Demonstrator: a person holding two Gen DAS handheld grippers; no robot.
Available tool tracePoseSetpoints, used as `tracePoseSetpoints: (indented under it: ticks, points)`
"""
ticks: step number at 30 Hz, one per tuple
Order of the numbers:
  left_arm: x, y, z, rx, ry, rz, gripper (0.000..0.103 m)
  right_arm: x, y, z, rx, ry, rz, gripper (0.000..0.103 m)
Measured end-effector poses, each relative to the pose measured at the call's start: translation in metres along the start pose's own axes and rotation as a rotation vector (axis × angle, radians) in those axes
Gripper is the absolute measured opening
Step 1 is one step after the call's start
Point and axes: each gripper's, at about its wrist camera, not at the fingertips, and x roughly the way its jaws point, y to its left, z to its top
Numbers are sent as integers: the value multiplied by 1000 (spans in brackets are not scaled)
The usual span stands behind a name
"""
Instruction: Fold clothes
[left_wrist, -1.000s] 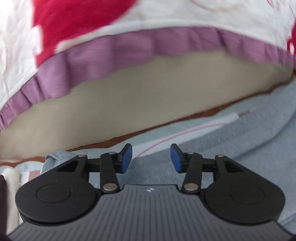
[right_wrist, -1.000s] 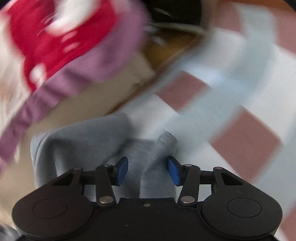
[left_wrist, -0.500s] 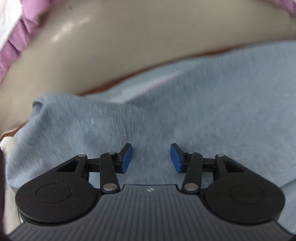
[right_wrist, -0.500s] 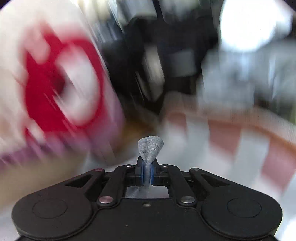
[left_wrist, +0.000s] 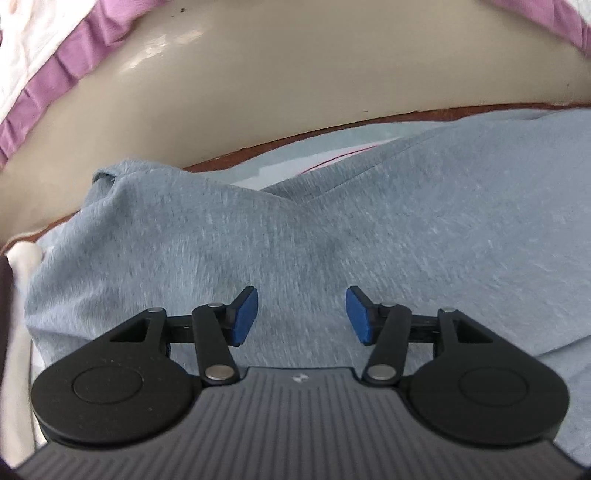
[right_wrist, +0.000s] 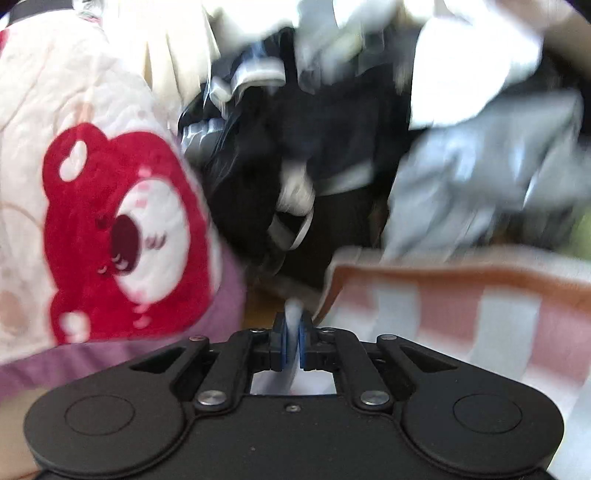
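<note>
right fingers (right_wrist: 283, 341) pinch pale grey garment (left_wrist: 332, 229) fold.

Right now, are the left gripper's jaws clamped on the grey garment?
No, the left gripper has its jaws apart and opening above the grey garment, pinching no fabric.

Ahead of the right gripper (right_wrist: 291, 345) a heap of dark and pale clothes (right_wrist: 332, 129) blocks the way, with a red-printed quilt (right_wrist: 110, 206) crowding its left; the checked cloth (right_wrist: 461, 314) at right lies flat and passable.
</note>
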Motion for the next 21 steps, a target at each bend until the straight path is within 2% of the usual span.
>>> tracePoseSetpoints:
  ticks: [1,2,3,4,5,6,7,9,11,13,15,17,20,21]
  points:
    - [-5,1,-2,-5,8,4,53,14,3,-5,-44,81,-47,9]
    - [-8,2,-4,-7,19,5,53,23,0,-7,-28,166,-70,9]
    - [-12,3,-5,-6,26,2,53,28,-8,-10,38,229,-66,15]
    - [-20,4,-6,-6,27,1,53,29,-16,-11,117,274,-39,15]
    - [-30,6,-9,-6,23,5,53,28,-19,-11,171,291,-14,16]
    - [-40,8,-12,-7,18,9,53,24,-18,-8,198,294,7,22]
    - [-49,10,-16,-10,13,14,53,20,-16,-5,211,292,26,35]
    - [-70,17,-26,-18,2,29,57,10,-4,-1,180,273,66,43]
    - [-94,24,-39,-22,-1,49,57,-4,9,1,179,280,152,43]
    - [-122,32,-54,-16,4,78,58,-17,20,0,213,323,308,43]
    - [-154,39,-71,-6,9,116,63,-30,40,-2,213,363,432,43]
    - [-185,45,-89,-1,9,154,63,-49,63,-2,183,381,545,44]
    - [-232,56,-117,-15,-1,214,63,-92,101,-1,91,394,653,45]
    - [-249,60,-128,-37,-22,230,66,-106,113,-1,62,398,678,45]
